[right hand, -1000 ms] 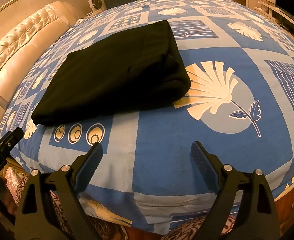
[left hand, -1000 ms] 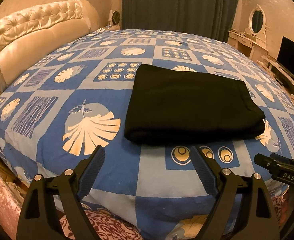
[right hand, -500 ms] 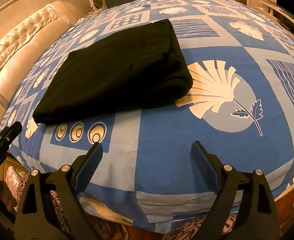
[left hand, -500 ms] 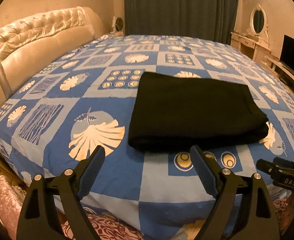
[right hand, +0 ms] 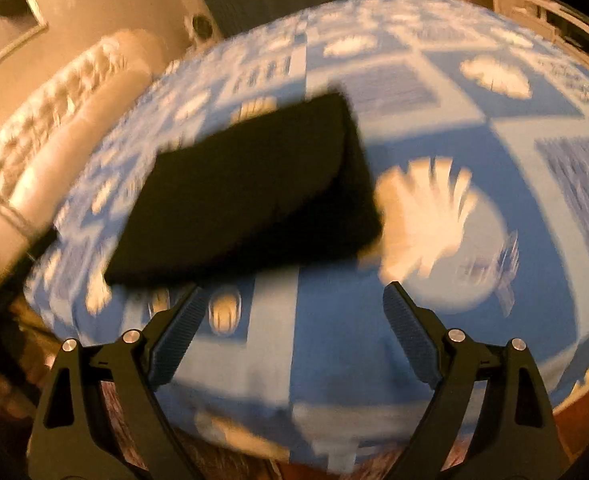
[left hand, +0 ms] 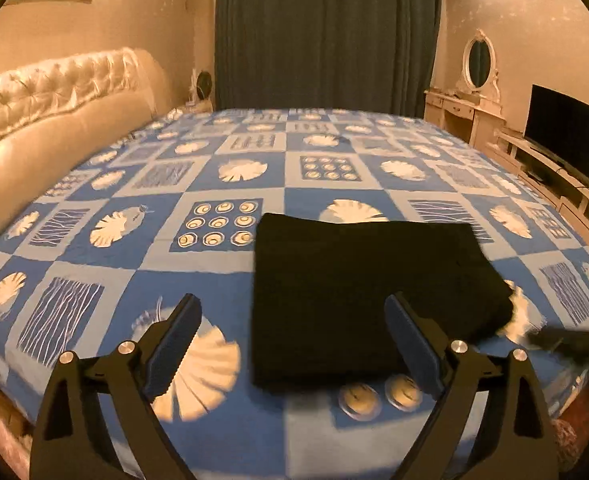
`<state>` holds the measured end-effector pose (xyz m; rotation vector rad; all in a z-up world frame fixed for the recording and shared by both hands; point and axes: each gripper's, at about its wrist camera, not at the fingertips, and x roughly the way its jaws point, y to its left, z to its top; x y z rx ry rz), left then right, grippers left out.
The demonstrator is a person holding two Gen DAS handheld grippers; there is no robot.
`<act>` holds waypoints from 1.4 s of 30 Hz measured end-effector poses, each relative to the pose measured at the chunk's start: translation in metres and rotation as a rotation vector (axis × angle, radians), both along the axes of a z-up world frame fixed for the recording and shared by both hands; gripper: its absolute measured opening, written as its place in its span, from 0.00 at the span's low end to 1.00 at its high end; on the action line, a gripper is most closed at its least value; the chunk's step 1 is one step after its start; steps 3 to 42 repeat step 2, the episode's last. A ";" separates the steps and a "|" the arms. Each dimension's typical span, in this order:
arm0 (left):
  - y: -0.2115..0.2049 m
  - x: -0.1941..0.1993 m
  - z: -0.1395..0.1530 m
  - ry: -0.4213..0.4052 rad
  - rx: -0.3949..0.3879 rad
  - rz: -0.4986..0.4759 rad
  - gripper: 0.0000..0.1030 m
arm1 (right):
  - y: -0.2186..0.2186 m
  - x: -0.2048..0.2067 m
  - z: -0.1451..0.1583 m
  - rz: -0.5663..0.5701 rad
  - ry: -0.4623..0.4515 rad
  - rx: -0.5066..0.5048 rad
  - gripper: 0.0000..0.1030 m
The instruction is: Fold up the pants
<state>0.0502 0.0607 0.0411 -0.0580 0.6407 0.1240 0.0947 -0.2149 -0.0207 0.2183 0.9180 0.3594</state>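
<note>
pants point(left hand: 370, 296): 1 | grippers: 2 | bed point(left hand: 230, 432): 1 | mirror point(left hand: 479, 58): 1 | TV point(left hand: 566, 130): 1

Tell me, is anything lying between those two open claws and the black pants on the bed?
Nothing visible is. Only bare patterned bedspread lies between the left gripper and the folded black pants; the right gripper, in a blurred view, likewise faces them over open bedspread. Both are open, holding nothing.

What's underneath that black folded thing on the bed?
The folded black pants lie flat on the blue patterned bedspread. Shell and circle prints show around their edges; whatever pattern sits directly beneath is covered. Nothing rests on top.
</note>
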 end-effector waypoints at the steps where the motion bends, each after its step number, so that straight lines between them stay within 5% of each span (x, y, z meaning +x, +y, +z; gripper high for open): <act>1: 0.017 0.018 -0.004 0.024 -0.003 0.018 0.89 | -0.005 0.011 0.006 -0.016 -0.016 0.003 0.88; 2: 0.033 0.036 -0.009 0.039 -0.001 0.043 0.89 | -0.012 0.034 0.015 -0.031 -0.039 0.005 0.89; 42: 0.033 0.036 -0.009 0.039 -0.001 0.043 0.89 | -0.012 0.034 0.015 -0.031 -0.039 0.005 0.89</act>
